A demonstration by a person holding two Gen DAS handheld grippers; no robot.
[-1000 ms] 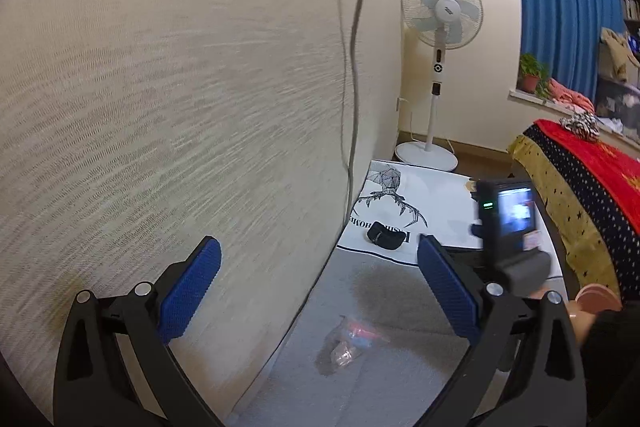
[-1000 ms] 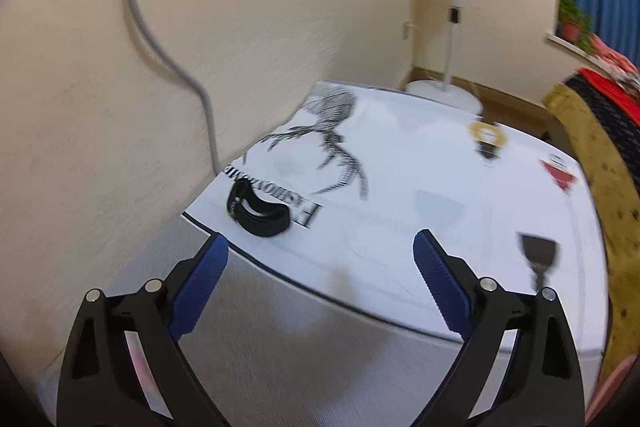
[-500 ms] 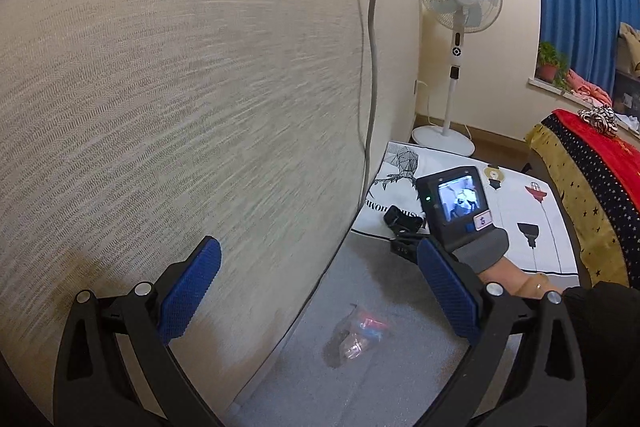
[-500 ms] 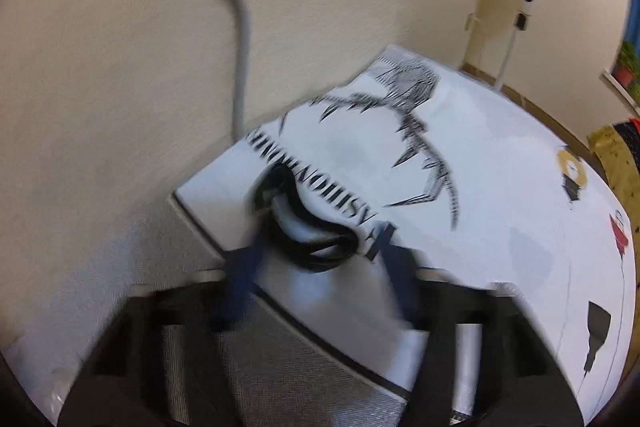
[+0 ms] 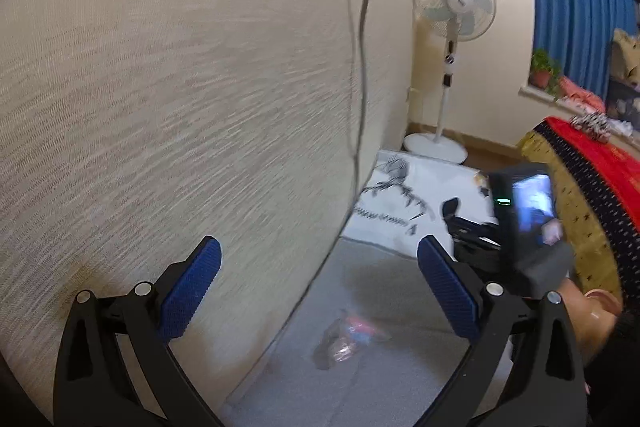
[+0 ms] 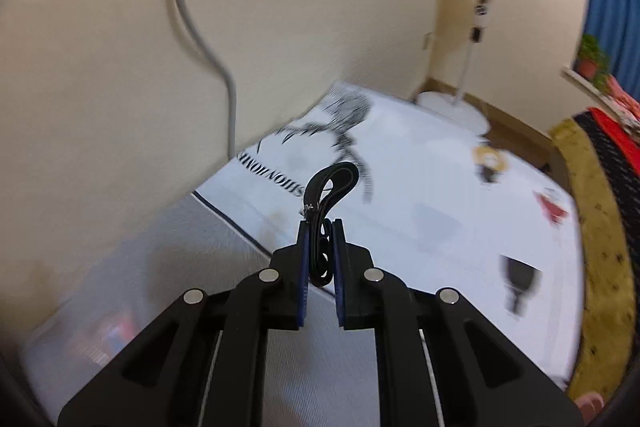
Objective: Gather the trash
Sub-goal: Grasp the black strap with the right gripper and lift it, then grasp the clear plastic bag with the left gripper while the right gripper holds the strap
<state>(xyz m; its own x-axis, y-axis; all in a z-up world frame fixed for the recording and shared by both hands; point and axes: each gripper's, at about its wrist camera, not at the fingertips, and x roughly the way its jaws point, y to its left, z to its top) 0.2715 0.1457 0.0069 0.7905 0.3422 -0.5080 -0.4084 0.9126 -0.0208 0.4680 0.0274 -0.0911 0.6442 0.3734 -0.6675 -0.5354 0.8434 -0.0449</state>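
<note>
Your right tongs are closing, blue pads pressed on a black loop of strap; the loop sticks up out of the tips, clear of the white printed sheet beneath it. From the left wrist view the same tongs show at the right edge, blurred, with the lit camera screen on top and your hand behind. Your left tongs stand wide with nothing between the pads, aimed down along the textured wall. On the grey mat between those pads lies a crumpled clear wrapper with red and blue inside, near the wall's foot and well apart from the strap. A cable runs down the wall. A standing fan sits in the far corner; blue curtains hang to its right.
</note>
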